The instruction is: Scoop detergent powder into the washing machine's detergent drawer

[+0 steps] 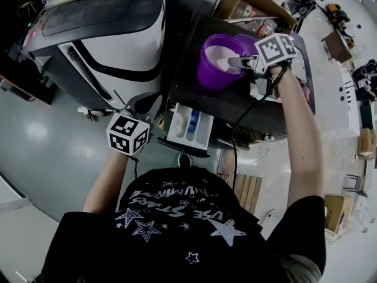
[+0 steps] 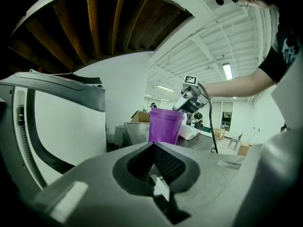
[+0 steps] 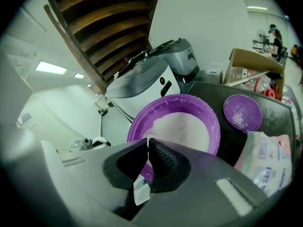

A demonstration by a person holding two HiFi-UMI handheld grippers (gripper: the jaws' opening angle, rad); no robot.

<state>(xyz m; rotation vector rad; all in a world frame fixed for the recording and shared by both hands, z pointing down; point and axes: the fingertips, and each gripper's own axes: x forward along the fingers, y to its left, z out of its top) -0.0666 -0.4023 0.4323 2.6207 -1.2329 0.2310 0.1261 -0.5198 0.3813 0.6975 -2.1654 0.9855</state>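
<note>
A purple tub [image 1: 209, 69] of white detergent powder [image 3: 182, 126] stands on a black table [image 1: 194, 96], with its purple lid [image 3: 242, 111] lying beside it. My right gripper [image 1: 231, 62] hovers over the tub's rim. Its jaws [image 3: 147, 141] are shut, and only a thin white sliver shows between them. The white detergent drawer [image 1: 189, 125] hangs open below the table's edge, with a blue compartment inside. My left gripper [image 1: 134, 109] sits low between the drawer and the washing machine [image 1: 106, 34]. It is shut [image 2: 154, 144] with nothing in it and points up towards the tub [image 2: 165, 126].
A white detergent bag [image 3: 265, 155] lies on the table to the right of the tub. An open cardboard box [image 1: 253, 5] stands behind it. The right gripper's cable [image 1: 238, 128] hangs down past the table's front. A wooden pallet [image 1: 244, 187] lies on the floor.
</note>
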